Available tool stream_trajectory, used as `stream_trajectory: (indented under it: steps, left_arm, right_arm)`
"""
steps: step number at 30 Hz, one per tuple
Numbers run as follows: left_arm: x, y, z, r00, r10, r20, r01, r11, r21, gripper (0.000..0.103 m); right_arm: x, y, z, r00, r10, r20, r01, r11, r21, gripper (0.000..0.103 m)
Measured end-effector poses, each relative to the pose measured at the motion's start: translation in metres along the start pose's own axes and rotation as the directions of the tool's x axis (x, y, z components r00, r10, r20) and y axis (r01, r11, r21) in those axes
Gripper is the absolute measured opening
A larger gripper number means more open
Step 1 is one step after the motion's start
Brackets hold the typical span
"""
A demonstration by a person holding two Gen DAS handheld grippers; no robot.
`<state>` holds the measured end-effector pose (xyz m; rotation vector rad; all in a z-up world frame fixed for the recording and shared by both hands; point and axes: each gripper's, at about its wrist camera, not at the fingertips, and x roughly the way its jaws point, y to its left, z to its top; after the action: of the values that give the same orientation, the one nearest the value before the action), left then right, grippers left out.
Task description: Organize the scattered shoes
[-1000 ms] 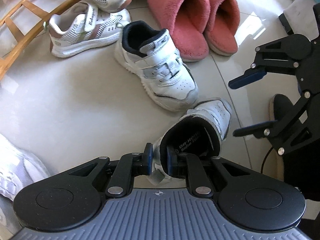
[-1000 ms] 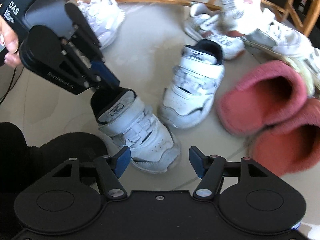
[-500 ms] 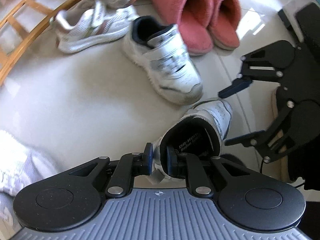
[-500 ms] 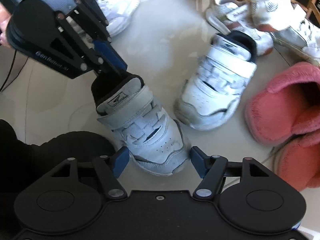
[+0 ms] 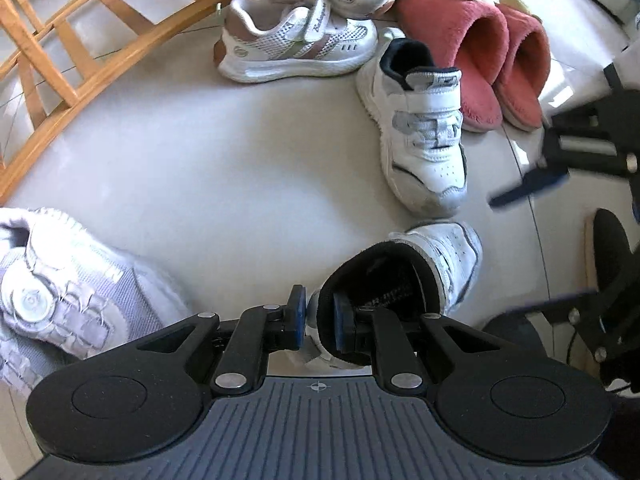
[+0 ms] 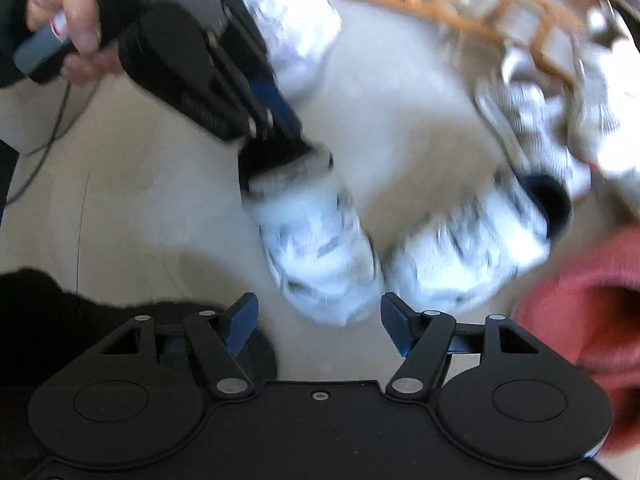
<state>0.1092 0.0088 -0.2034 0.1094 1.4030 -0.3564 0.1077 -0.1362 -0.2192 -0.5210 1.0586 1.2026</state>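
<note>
My left gripper (image 5: 318,320) is shut on the black-lined heel collar of a white strap sneaker (image 5: 448,252), which hangs toe-down over the pale floor. Its mate (image 5: 424,136) lies on the floor just beyond, toe towards the held shoe. In the blurred right wrist view the held sneaker (image 6: 316,248) hangs from the left gripper (image 6: 288,140), which a hand grasps. The mate (image 6: 460,252) lies close beside it on the right. My right gripper (image 6: 318,320) stands open just short of the held sneaker's toe, with nothing between its pads. It also shows at the right edge of the left wrist view (image 5: 532,248).
Two pink plush slippers (image 5: 480,56) lie behind the mate. White mesh sneakers with pink trim (image 5: 296,44) are piled against a curved wooden frame (image 5: 80,60). A pale grey sneaker with a dial (image 5: 60,296) lies at the left. Something black (image 5: 612,248) sits at the right.
Both grippers have swung sideways and rolled, the left still holding the sneaker. The grey sneaker at the left has come closer. The held sneaker now hangs nearer its mate.
</note>
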Motion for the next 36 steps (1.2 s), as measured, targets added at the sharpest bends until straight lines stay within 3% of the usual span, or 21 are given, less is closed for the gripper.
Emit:
stream_trajectory:
  steps: [6, 14, 19, 24, 31, 33, 36]
  left_arm:
    - [-0.008, 0.011, -0.017, 1.0, 0.002, -0.005, -0.003, 0.999, -0.054, 0.014]
    - [-0.017, 0.026, -0.034, 1.0, 0.008, -0.021, -0.01, 0.996, -0.086, 0.014]
    - [-0.021, 0.035, -0.043, 1.0, 0.003, -0.022, -0.006, 0.992, -0.127, 0.014]
    - [-0.023, 0.036, -0.045, 1.0, 0.002, -0.015, -0.004, 0.991, -0.132, 0.014]
    - [-0.026, 0.04, -0.045, 1.0, -0.007, -0.012, 0.005, 0.991, -0.135, 0.014]
    - [-0.025, 0.041, -0.043, 1.0, -0.008, -0.012, 0.006, 0.991, -0.133, 0.014]
    - [-0.024, 0.04, -0.042, 1.0, -0.004, -0.015, 0.002, 0.992, -0.13, 0.014]
  right_arm:
    - [0.006, -0.028, 0.026, 0.99, -0.023, 0.139, 0.004, 0.991, 0.134, 0.071]
    - [0.04, -0.062, 0.044, 0.979, -0.076, 0.19, 0.008, 0.942, 0.336, 0.071]
    - [0.052, -0.051, 0.069, 0.965, -0.166, 0.201, 0.107, 0.956, 0.272, 0.071]
    - [0.052, -0.044, 0.081, 0.962, -0.175, 0.209, 0.124, 0.964, 0.236, 0.071]
    - [0.075, -0.058, 0.069, 0.975, -0.202, 0.094, 0.173, 0.952, 0.252, 0.071]
    - [0.078, -0.058, 0.064, 0.97, -0.234, 0.068, 0.216, 0.955, 0.205, 0.071]
    - [0.083, -0.051, 0.053, 0.947, -0.322, 0.014, 0.321, 0.946, 0.04, 0.071]
